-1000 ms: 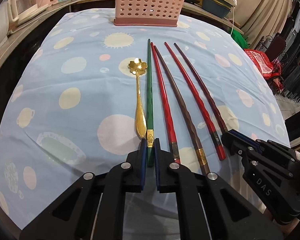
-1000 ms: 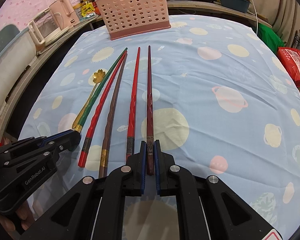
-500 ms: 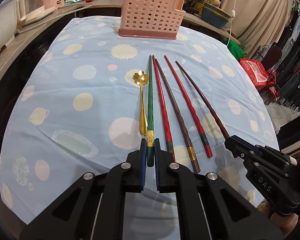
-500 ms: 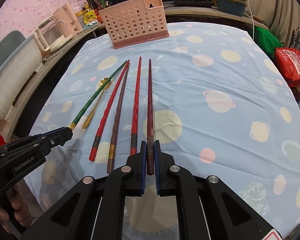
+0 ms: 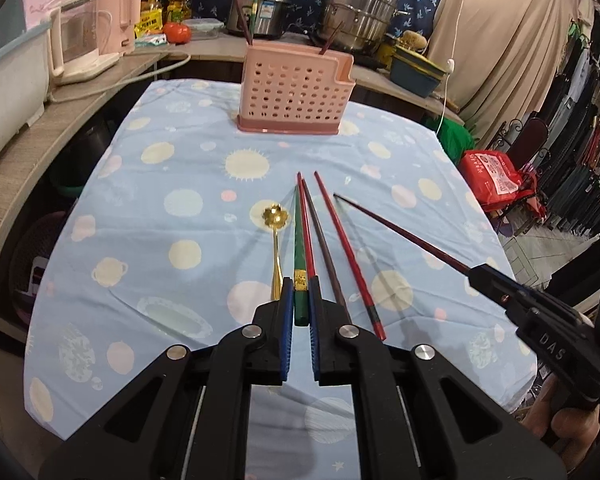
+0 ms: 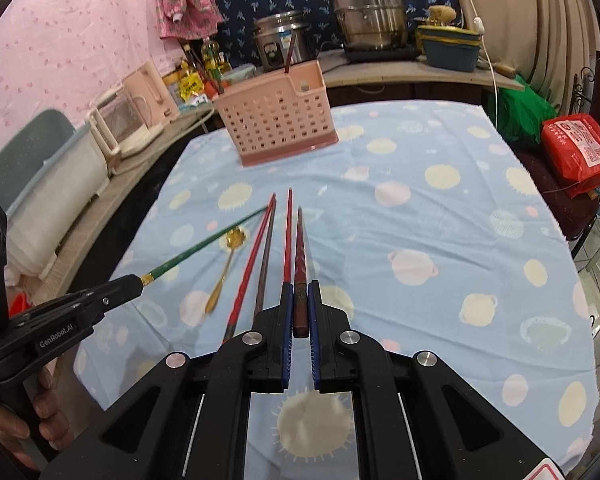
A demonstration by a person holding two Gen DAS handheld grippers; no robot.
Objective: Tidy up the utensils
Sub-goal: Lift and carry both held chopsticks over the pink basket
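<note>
Green chopstick [image 5: 300, 240] is clamped by its butt end in my left gripper [image 5: 299, 308], and the dark maroon chopstick [image 6: 300, 264] is clamped the same way in my right gripper [image 6: 299, 308]; both sticks point fwd, tips aimed roughly toward the pink basket [image 5: 294, 90] at the far end of the table. From the right cam the green one looks lifted off the cloth, slanting up from left gripper toward centre; from the left cam the maroon one [image 5: 404, 236] likewise slants in from the right, clear of the rest. My read: the step now is carrying both to the basket & dropping them in tips-down. To do it well I'd keep both grips firm near the butt, since long sticks w/ a short hold will swing, raise tips above the basket rim before going fwd, and keep the two sticks from crossing each other mid-air. The basket already has a few sticks standing in it, so I'd pick a free spot; which compartment is free I can't tell from here. Left on the blue dotted tablecloth [image 5: 172, 184], just right of the green one's line: a red chopstick [image 5: 306, 232], a brown one [image 5: 324, 248], another red one [image 5: 348, 252]. Gold flower spoon [image 5: 276, 248] lies just left of them, bowl end far, handle near. Beyond the table: pots, kettle, bottles on the counter.
</note>
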